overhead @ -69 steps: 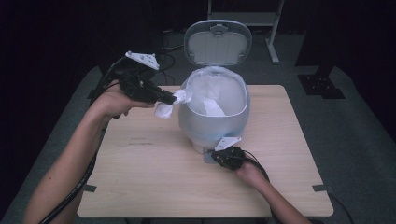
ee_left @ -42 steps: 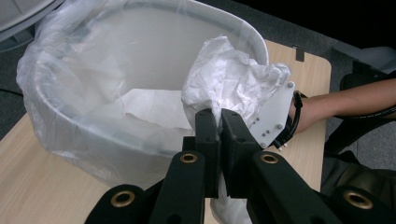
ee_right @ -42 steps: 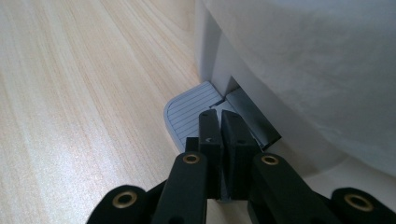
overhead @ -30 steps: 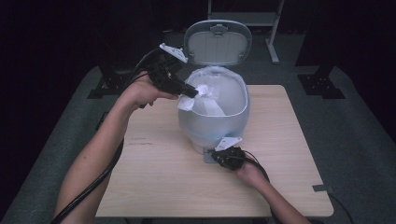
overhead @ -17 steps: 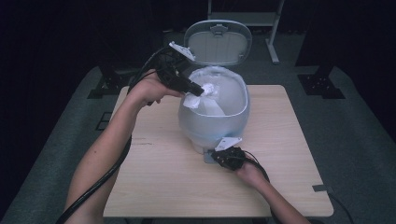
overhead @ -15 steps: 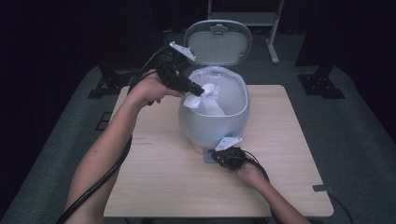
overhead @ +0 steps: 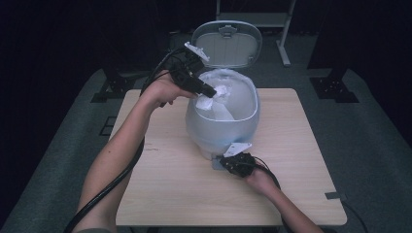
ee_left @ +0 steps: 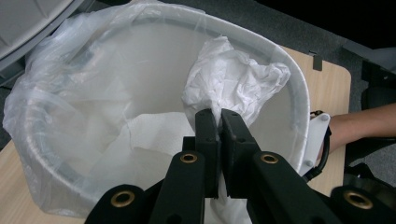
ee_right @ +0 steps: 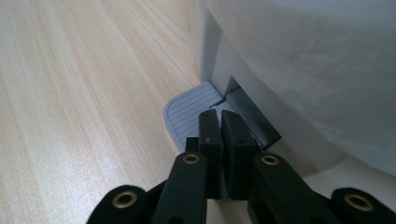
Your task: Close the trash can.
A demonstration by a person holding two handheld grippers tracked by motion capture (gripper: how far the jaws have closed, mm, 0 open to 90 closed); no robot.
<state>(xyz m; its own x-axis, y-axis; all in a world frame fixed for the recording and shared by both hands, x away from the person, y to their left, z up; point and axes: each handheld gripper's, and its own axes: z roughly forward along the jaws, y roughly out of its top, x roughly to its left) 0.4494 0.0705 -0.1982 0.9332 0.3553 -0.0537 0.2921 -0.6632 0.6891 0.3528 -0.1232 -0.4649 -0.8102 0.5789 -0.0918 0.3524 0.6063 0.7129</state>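
Right gripper (overhead: 228, 162): near you, low on the table (overhead: 170, 194), at 6 o'clock of the bin (overhead: 221, 124). Its jaws are pressed together with nothing between them, and their tips rest on the grey pedal (ee_right: 189, 116).
Pedal risk: your tips sit at the pedal's near edge. If they slide off, I think the lid (overhead: 227, 42) could drop.
Right arm: it comes in low from 5 o'clock, wrist close to the wood.
Left gripper (ee_left: 218, 122): higher and farther, over the bin's rim at 10 o'clock. Its jaws are pinched tight on a crumpled white tissue (ee_left: 233, 81).
Tissue: it hangs just above the bin's open mouth, inside the ring of the clear bag (ee_left: 42, 93).
Tissue risk: it is close to the rim. If you let go now, it may catch on the edge or the bag.
Left arm: stretched forward from 7 o'clock, hand raised, jaws tipped down into the bin.
Lid: farthest, standing open at 12 o'clock.
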